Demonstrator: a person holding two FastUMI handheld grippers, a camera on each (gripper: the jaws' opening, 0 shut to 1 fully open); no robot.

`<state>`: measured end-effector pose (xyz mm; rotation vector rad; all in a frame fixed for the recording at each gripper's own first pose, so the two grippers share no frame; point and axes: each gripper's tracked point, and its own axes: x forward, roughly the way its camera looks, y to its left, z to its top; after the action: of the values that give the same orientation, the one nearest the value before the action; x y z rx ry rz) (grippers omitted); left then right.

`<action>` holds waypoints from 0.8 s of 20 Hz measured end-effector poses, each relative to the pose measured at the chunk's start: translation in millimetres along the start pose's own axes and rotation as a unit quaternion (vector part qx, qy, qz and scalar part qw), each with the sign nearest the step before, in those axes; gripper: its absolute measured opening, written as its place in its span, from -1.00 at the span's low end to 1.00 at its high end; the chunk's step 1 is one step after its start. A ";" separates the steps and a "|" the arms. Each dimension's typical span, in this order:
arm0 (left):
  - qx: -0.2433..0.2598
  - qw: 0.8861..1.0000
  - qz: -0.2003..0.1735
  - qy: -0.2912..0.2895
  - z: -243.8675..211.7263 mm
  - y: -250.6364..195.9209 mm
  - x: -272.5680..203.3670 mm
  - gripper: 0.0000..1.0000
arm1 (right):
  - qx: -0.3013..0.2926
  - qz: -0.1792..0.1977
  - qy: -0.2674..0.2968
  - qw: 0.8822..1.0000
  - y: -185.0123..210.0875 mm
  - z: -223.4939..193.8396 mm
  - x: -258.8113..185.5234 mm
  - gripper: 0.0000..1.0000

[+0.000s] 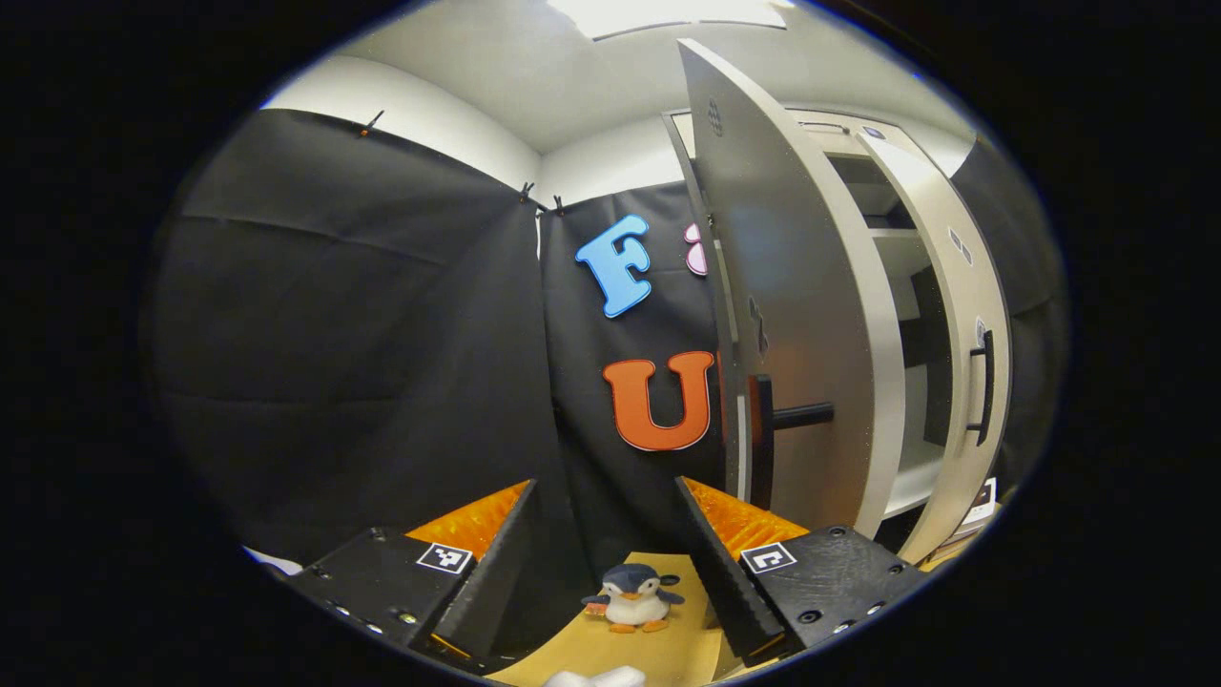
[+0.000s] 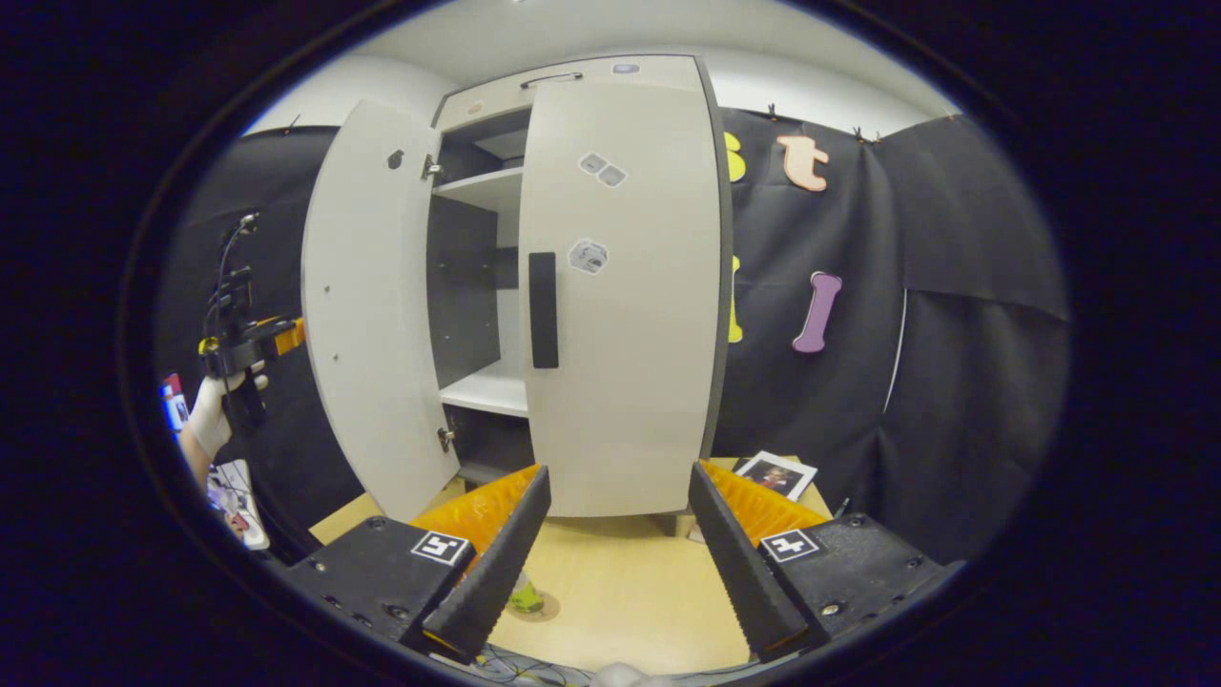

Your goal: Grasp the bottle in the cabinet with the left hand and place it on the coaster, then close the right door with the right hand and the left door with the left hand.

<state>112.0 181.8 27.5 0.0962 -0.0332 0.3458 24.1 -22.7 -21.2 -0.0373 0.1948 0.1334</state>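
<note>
Two grippers stand with their fingers spread wide and nothing between them. In the left gripper view, the left gripper (image 1: 610,572) frames a small toy penguin (image 1: 632,598) on the wooden bench (image 1: 668,649); past it the left door (image 1: 796,315) hangs wide open, its outer face and dark bar handle (image 1: 763,439) turned this way, with clear room along its free edge. Beyond, the right door (image 1: 963,324) shows nearly edge-on.

In the right gripper view, the right gripper (image 2: 615,563) hovers over bare bench top (image 2: 620,582). Just beside its left finger a green-capped bottle (image 2: 525,598) stands on a round coaster (image 2: 544,605), partly hidden by that finger. Farther on, the cabinet (image 2: 572,81) shows its right door (image 2: 620,305) nearly closed, a narrow gap left, and its left door (image 2: 372,315) swung out. White shelves (image 2: 486,386) show in the gap. A photo card (image 2: 775,473) lies near the cabinet's foot. At far left a gloved hand (image 2: 212,410) holds the other gripper (image 2: 253,343).

Small stickers sit on the right door, too small to read.
</note>
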 end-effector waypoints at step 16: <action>-0.025 0.993 -0.113 0.019 11.1 -136.3 -11.7 0.92 | 0.014 0.010 -0.008 1.000 -15.8 14.6 22.9 0.92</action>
<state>147.2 49.2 25.9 0.0435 0.0062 0.1212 51.3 -34.7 -10.9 -0.0061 0.1811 0.1516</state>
